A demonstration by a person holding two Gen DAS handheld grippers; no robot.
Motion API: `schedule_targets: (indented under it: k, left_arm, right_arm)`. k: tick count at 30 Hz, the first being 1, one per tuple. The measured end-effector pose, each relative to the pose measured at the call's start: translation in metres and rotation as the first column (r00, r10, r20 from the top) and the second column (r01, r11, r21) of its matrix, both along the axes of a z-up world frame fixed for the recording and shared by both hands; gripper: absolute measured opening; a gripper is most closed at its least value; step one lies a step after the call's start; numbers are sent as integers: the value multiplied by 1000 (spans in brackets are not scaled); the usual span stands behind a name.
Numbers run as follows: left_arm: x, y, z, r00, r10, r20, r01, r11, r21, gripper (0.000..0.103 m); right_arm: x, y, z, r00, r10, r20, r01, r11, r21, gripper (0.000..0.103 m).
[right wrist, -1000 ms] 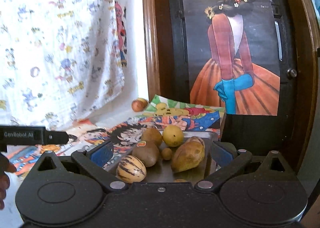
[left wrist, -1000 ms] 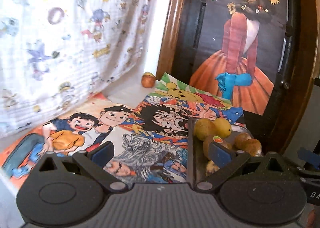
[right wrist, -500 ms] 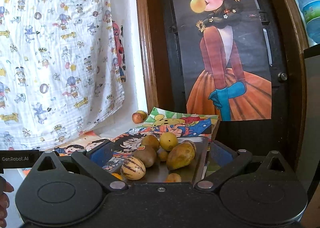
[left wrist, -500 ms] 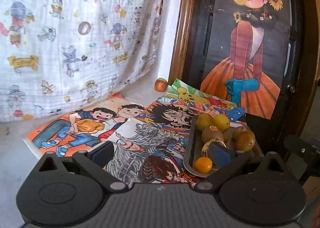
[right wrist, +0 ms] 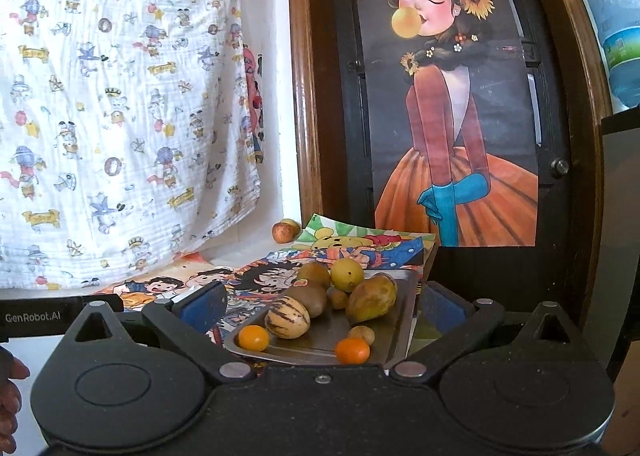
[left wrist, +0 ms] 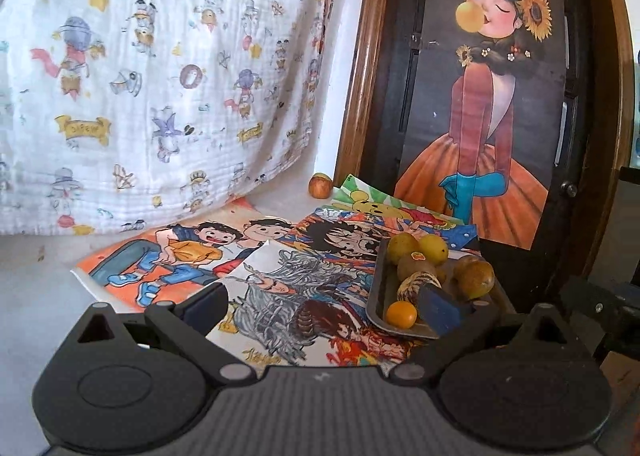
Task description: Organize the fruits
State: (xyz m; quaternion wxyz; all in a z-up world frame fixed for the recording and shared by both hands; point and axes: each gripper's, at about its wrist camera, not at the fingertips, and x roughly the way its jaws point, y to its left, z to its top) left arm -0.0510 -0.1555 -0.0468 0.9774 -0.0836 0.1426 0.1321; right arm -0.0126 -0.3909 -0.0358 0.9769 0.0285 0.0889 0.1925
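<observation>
A metal tray (right wrist: 394, 330) (left wrist: 376, 288) lies on cartoon posters and holds several fruits: a striped melon (right wrist: 287, 322) (left wrist: 412, 284), two small oranges (right wrist: 253, 337) (right wrist: 352, 350), a kiwi (right wrist: 308, 296), a yellow lemon (right wrist: 347, 274) (left wrist: 432, 249) and a brownish mango (right wrist: 371, 298) (left wrist: 474, 276). One lone apple (left wrist: 320, 185) (right wrist: 285, 231) rests far back by the wall, off the tray. My left gripper (left wrist: 324, 306) is open above the posters, left of the tray. My right gripper (right wrist: 322, 306) is open, held back from the tray's near edge, with nothing between its fingers.
Cartoon posters (left wrist: 192, 256) cover the white surface. A patterned white cloth (left wrist: 140, 75) hangs at the left. A dark wooden-framed door with a painted girl poster (right wrist: 452, 115) stands behind the tray. A water bottle (right wrist: 616, 23) sits upper right. A hand (right wrist: 10, 396) shows at the left edge.
Both grippers have pulled back and up from the tray, so more of the surface and the tray's near oranges show. Both stay open. No fruit has moved.
</observation>
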Motion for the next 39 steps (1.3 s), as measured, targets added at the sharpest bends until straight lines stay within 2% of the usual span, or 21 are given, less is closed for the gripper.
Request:
schedule_targets:
  k: [19, 39]
  left_arm:
    - [-46, 17, -10, 1000, 20, 21, -20, 1000, 0, 103]
    - [-49, 44, -25, 998, 55, 3, -55, 998, 18, 103]
  right_arm:
    - [-40, 30, -5, 999, 20, 35, -18, 999, -43, 103]
    - [-38, 53, -34, 999, 8, 34, -6, 998, -60, 103]
